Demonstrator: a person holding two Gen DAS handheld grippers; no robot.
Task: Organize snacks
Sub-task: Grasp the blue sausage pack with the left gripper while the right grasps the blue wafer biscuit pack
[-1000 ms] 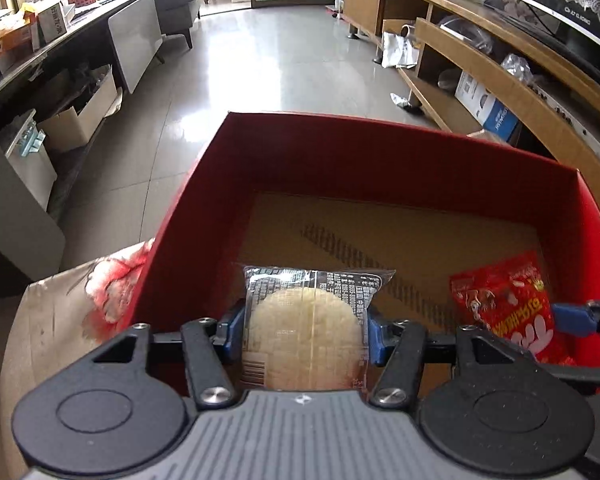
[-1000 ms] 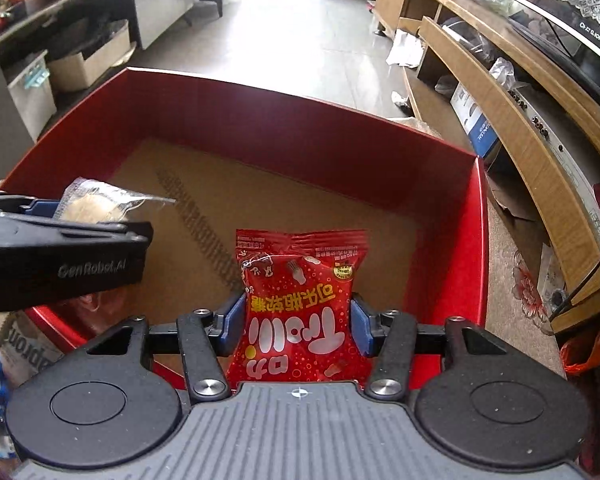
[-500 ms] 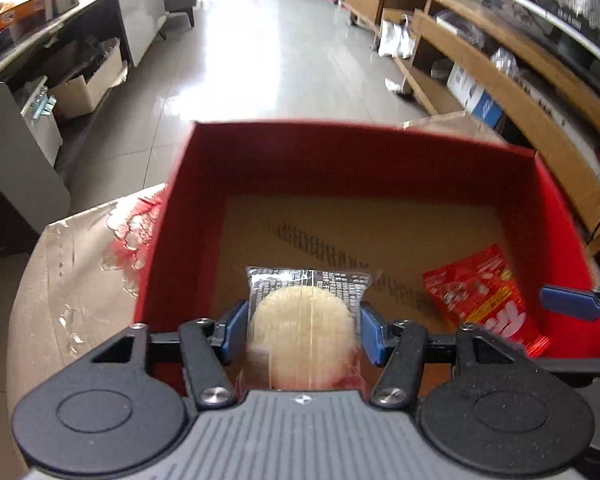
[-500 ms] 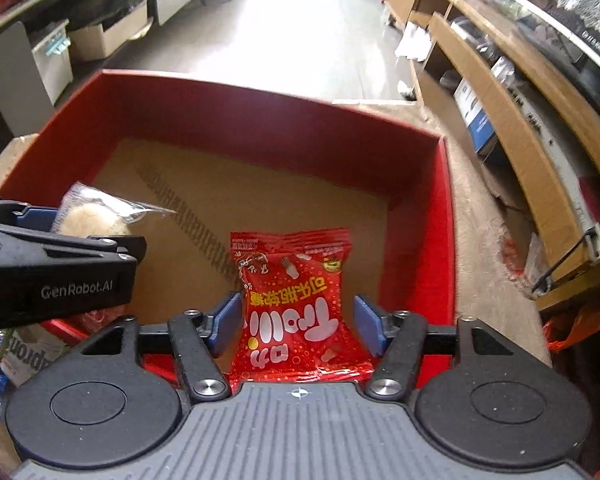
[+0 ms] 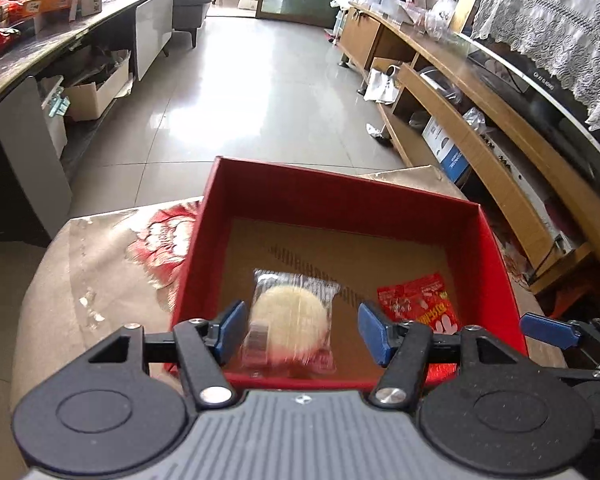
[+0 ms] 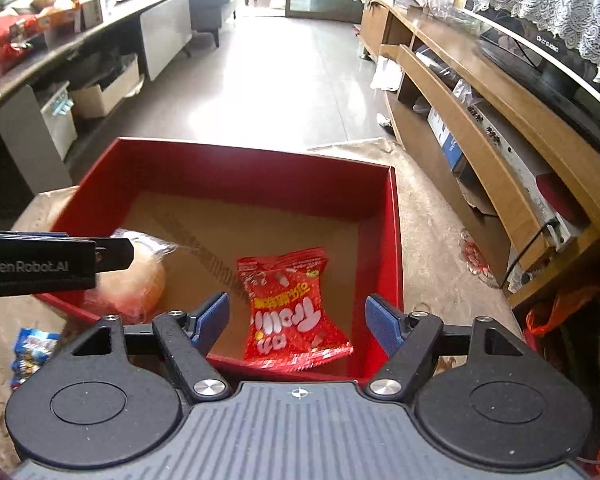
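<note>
Nearest us, the left gripper [image 5: 302, 330] has its jaws opening; the cake [image 5: 290, 320] sits between the pads with daylight on both sides, so nothing is gripped. The right gripper [image 6: 298, 328] is likewise opening, wide, its pads well clear of the candy bag [image 6: 294, 312].

Both snacks lie on the cardboard floor of the red box [image 5: 340, 200], by its near wall: the cake toward the near left corner, the candy bag toward the near right.

Handling, our judgement. The cake is a round pastry in clear film: light, crumbly, easily crushed. We would take it across the sealed film edges or with only light pressure on its sides. The film looks slick. The candy bag is a soft foil pouch, light, contents shifting; a pinch at its crimped top or across the middle should hold, and it tolerates squeeze.

Further left, outside the box, a blue packet [image 6: 34, 346] waits on the tablecloth [image 5: 100, 280].
</note>
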